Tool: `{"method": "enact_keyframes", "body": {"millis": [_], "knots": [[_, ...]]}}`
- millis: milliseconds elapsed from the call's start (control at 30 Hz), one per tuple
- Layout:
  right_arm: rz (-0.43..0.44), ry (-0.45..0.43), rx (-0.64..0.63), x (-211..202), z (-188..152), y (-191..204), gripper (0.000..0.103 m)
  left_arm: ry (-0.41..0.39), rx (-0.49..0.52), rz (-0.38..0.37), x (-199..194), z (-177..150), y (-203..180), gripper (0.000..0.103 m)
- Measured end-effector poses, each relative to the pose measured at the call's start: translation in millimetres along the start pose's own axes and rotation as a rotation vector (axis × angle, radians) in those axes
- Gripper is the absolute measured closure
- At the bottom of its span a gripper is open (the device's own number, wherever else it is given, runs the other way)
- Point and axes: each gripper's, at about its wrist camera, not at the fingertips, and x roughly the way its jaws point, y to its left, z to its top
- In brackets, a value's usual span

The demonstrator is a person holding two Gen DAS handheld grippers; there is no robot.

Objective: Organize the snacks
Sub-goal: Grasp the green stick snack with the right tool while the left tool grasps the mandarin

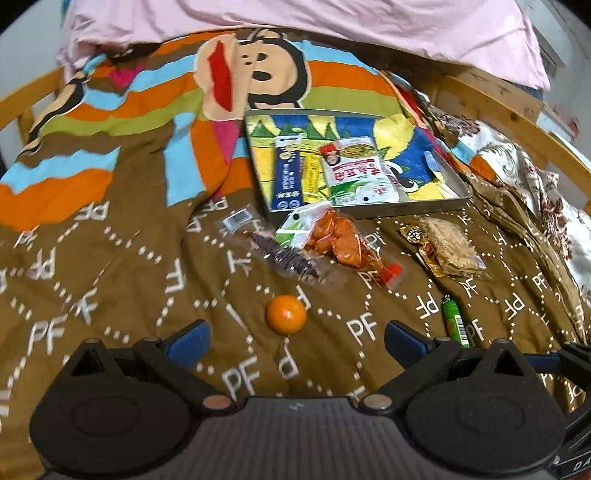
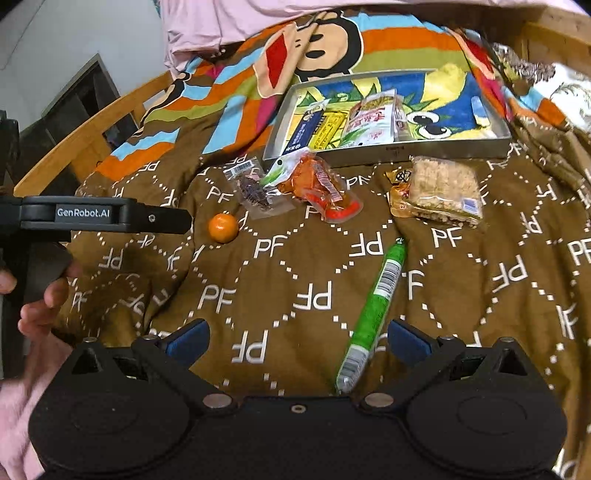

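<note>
Snacks lie on a brown patterned blanket in front of a metal tray [image 1: 369, 213] [image 2: 388, 151]. A blue packet [image 1: 287, 173] and a white-and-red packet [image 1: 356, 171] rest inside the tray. My left gripper [image 1: 297, 341] is open, and a small orange [image 1: 286, 314] [image 2: 222, 228] sits just ahead of its gap. My right gripper [image 2: 297, 339] is open too; a long green stick snack [image 2: 376, 306] [image 1: 454, 321] lies on the blanket between its fingers, close to the right one. Neither gripper holds anything.
Before the tray lie a dark snack packet [image 1: 284, 254], an orange-red packet [image 1: 340, 243] and a crumbly cake packet [image 1: 448, 245] [image 2: 443, 192]. A hand [image 2: 44, 295] holds the left gripper [image 2: 177, 221] at the left. Wooden bed rails [image 2: 92, 136] and a pink cover [image 1: 332, 22] border the blanket.
</note>
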Motion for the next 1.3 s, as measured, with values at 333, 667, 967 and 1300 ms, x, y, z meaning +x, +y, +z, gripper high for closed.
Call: {"method": "enact_keyframes", "body": {"millis": [333, 667, 967, 1300], "knots": [[-0.011, 0.061, 0.074, 28.1, 8.6, -15.8, 0.004, 0.029, 0.237, -0.034, 39.0, 11.3, -13.7, 0.001], [-0.01, 0.102, 0.2, 57.3, 15.7, -34.7, 0.014, 0.098, 0.244, -0.121, 67.0, 10.9, -2.2, 0.025], [0.013, 0.075, 0.195, 64.5, 19.7, -32.5, 0.036, 0.13, 0.241, -0.169, 72.0, 7.3, -5.6, 0.047], [0.048, 0.073, 0.186, 65.7, 19.3, -26.5, 0.048, 0.151, 0.3, -0.184, 71.6, -2.6, -22.5, 0.049]]}}
